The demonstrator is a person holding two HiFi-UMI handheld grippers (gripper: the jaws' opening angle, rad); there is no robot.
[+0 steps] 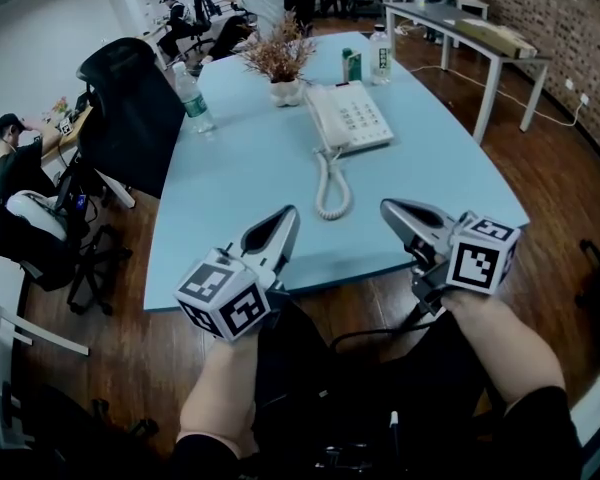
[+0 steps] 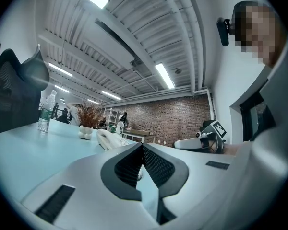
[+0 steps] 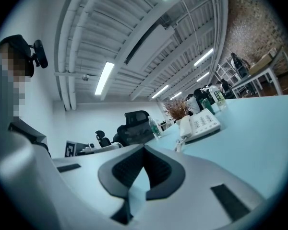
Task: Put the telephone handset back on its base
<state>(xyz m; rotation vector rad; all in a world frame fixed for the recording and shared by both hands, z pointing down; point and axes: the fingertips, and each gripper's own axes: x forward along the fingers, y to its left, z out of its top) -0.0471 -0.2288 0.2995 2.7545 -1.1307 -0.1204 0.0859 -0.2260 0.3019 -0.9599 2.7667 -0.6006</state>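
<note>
The left gripper [image 1: 286, 216] is hovering over the near edge of the pale blue bench [image 1: 220, 208], its two grey jaws pressed together with nothing between them. The right gripper [image 1: 390, 208] is hanging near it in the same way, jaws fully closed and empty. Both are pointing across the bench toward the white desk telephone base [image 1: 360, 118], which is sitting well apart from them near the bench's middle. The white telephone handset [image 1: 320, 118] is lying along the left side of that base, apparently seated in its cradle, while its white coiled cord [image 1: 332, 183] is trailing over the bench toward the grippers. Judging from this, the handset is already resting where the task wants it, and neither gripper is touching it. Little seems to be left beyond checking that it is sitting squarely. Behind the telephone, a dried plant in a white pot [image 1: 280, 68] and a clear plastic water bottle [image 1: 192, 98] are standing.
</note>
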